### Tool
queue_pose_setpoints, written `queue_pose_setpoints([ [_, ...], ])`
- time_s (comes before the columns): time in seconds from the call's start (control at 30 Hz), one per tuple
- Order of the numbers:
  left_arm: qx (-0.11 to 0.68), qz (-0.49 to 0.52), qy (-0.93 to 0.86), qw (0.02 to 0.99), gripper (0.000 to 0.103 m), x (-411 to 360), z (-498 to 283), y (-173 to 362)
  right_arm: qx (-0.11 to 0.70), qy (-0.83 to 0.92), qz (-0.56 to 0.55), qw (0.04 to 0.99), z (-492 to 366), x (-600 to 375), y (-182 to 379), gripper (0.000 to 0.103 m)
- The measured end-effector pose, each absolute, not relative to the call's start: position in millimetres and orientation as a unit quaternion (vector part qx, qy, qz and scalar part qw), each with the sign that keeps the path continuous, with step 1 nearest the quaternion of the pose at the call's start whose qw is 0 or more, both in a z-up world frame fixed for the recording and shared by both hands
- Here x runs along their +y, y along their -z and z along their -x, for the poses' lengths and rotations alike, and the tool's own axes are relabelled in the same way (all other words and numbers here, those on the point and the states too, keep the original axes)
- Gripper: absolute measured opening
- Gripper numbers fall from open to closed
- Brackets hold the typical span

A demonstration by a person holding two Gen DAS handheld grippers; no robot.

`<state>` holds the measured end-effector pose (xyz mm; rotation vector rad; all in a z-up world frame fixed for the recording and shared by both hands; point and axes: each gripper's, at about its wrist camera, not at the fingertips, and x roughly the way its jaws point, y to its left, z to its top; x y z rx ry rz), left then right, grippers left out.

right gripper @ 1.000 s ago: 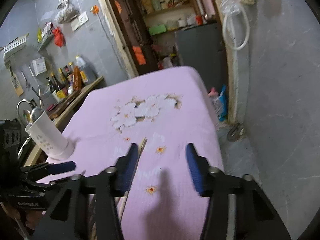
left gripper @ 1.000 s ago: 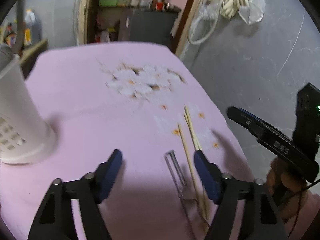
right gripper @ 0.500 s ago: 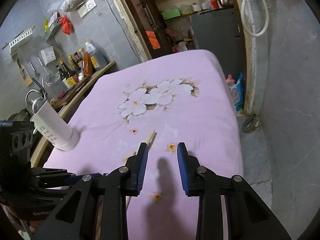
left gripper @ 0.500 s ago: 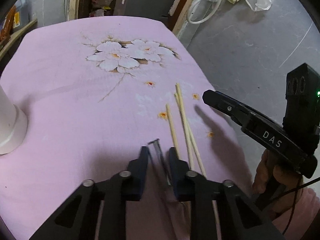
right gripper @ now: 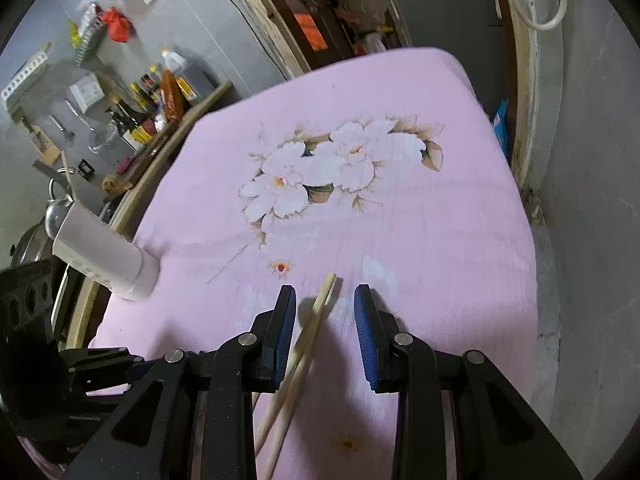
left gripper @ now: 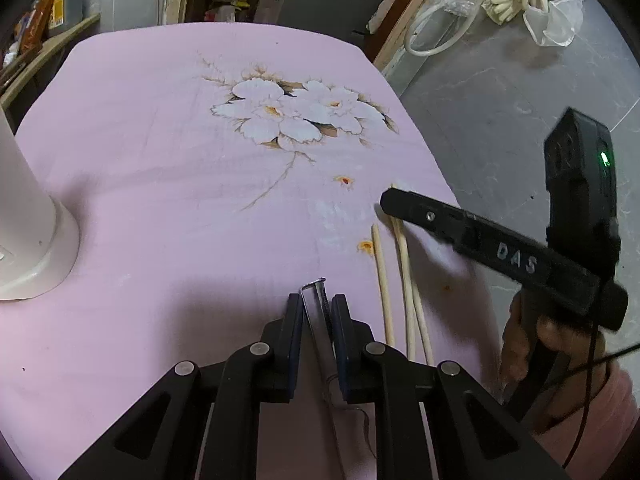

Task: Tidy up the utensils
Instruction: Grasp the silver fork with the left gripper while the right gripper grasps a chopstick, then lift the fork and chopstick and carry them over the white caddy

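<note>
Left claw (left gripper: 316, 310) clenches a metal utensil (left gripper: 316, 300), its lower end hidden; right claw (right gripper: 325, 308), closing, straddles the chopsticks (right gripper: 316, 320) untouched.

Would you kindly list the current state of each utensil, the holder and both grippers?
Left gripper: shut on the metal utensil.
Metal utensil: clamped between the jaws, low over the cloth.
Right gripper: jaws closing, not yet touching the chopsticks.
Chopsticks: lying flat between the jaws.
White holder: upright.
</note>
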<state>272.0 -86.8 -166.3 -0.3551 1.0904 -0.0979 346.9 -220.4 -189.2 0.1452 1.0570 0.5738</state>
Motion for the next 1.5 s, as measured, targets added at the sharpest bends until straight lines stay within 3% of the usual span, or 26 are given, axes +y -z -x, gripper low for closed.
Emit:
queue_pose_setpoints([
  [0.13, 0.515, 0.165, 0.052, 0.84, 0.014, -84, -270, 162, 0.525, -0.249, -0.075, 0.81, -354, -219, 192, 0.011],
  [0.4, 0.483, 0.154, 0.059, 0.86, 0.013, -81, -266, 138, 0.523, -0.249, -0.17, 0.797, -349, -231, 190, 0.005],
  [0.93, 0.38, 0.153, 0.074, 0.909, 0.012, -43, -219, 74, 0.364, -0.26, -0.168, 0.879, -270, -235, 86, 0.004],
  [1.5, 0.268, 0.149, 0.058, 0.95, 0.012, 49, -171, -23, 0.215, -0.3, -0.139, 0.919, -228, -146, -48, 0.004],
])
